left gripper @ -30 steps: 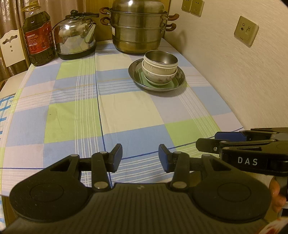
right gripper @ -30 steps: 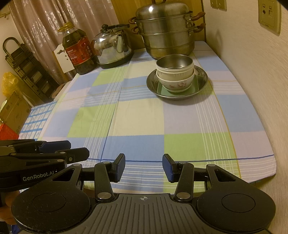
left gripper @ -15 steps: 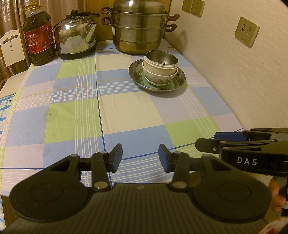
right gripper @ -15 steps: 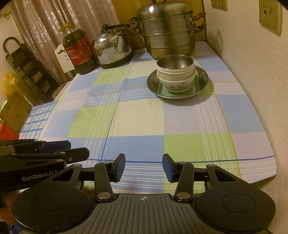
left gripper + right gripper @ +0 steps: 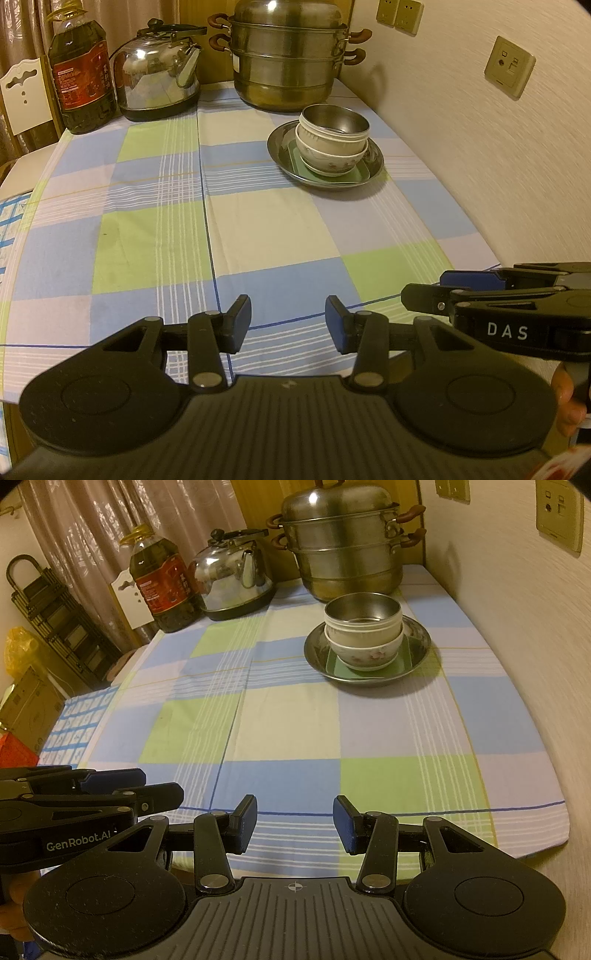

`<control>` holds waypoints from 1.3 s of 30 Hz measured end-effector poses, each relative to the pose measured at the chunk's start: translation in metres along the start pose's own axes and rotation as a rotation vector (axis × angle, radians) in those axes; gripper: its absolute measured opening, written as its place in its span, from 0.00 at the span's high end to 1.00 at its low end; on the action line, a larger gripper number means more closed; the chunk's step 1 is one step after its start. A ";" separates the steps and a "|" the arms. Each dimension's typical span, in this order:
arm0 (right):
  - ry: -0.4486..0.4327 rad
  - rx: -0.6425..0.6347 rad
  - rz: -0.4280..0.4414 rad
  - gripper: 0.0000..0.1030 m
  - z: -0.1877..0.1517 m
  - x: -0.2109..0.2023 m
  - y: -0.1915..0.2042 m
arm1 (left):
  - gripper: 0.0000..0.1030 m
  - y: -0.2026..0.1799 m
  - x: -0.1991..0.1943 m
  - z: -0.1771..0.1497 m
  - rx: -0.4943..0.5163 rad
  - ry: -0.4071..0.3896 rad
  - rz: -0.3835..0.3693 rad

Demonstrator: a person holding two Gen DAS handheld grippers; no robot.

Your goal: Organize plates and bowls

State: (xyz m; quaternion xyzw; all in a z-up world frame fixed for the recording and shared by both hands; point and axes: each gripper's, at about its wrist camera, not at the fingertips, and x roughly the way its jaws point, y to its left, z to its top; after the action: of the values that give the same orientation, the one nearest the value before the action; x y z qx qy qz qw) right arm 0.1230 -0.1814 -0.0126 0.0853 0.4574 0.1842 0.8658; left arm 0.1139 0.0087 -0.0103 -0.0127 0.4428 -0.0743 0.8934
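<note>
A stack stands at the far right of the checked tablecloth: a round steel plate carries a green square plate, a floral white bowl and, on top, a steel bowl. My left gripper hovers open over the near table edge, nothing between its fingers. My right gripper is open and empty too, side by side with the left one, far from the stack.
A large steel steamer pot, a kettle and an oil bottle line the back edge. A wall runs along the right side. A white chair back stands at far left.
</note>
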 end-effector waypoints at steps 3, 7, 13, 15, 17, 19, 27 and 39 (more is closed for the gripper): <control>0.000 0.000 0.000 0.55 0.000 0.000 0.000 | 0.60 0.000 0.000 0.000 0.001 0.000 0.001; 0.000 0.000 0.000 0.55 0.000 0.000 0.000 | 0.60 0.000 0.000 0.000 0.000 0.000 0.001; 0.000 0.000 -0.001 0.55 0.000 0.001 0.001 | 0.60 0.001 0.000 0.001 -0.001 0.000 0.000; 0.000 0.000 -0.001 0.55 0.001 0.001 0.001 | 0.60 0.002 0.001 0.001 0.000 0.000 0.000; 0.000 0.000 -0.002 0.55 0.001 0.000 0.001 | 0.60 0.003 0.001 0.001 0.000 -0.001 -0.001; 0.000 -0.001 -0.001 0.55 0.001 0.001 0.001 | 0.60 0.003 0.001 0.001 -0.001 -0.001 -0.001; 0.000 -0.001 -0.002 0.55 0.001 0.001 0.001 | 0.60 0.003 0.001 0.001 -0.001 -0.001 -0.001; -0.004 0.000 -0.005 0.55 0.001 0.000 0.001 | 0.60 0.007 -0.002 0.002 0.002 -0.012 -0.007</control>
State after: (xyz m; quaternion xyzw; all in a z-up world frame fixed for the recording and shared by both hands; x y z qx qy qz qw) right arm 0.1239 -0.1803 -0.0118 0.0846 0.4561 0.1819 0.8670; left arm 0.1152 0.0158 -0.0081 -0.0137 0.4374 -0.0780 0.8958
